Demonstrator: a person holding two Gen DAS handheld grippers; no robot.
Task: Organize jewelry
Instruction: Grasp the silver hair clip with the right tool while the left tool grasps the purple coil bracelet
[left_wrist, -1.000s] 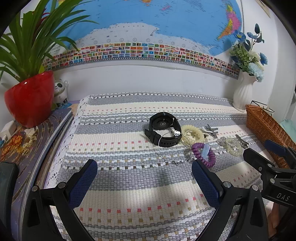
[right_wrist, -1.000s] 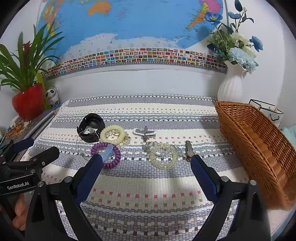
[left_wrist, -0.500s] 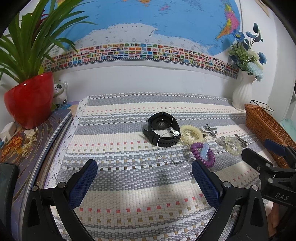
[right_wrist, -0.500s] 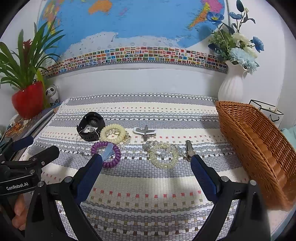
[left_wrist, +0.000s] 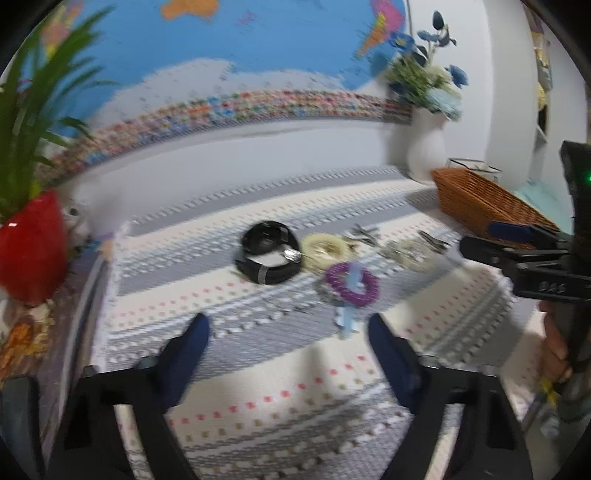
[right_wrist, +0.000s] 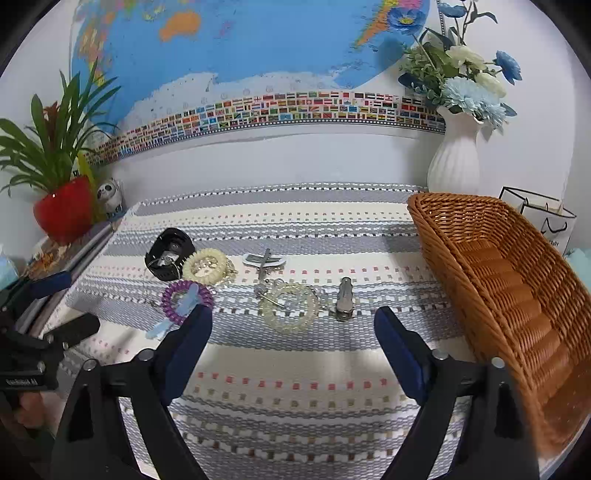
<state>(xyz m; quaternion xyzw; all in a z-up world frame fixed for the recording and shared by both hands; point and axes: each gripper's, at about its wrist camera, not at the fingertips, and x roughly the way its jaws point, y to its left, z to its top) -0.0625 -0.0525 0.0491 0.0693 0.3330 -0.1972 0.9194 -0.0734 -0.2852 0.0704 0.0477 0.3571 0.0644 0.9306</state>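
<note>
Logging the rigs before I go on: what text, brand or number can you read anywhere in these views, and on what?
"DAS": on the right hand-held gripper body, left wrist view.
Left hand-held gripper: white label, blurred, unreadable.
Wall map: place names and flag captions too small.
White paper bag: small print, unreadable.
Black watch: nothing legible.

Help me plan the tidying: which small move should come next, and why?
Probably ease the right tool forward and down onto the pale coil bracelet. Its jaws are open and empty, the bracelet lies just ahead between them, and the wicker basket waits on that side. The left tool is also open, but its view is blurred.
</note>
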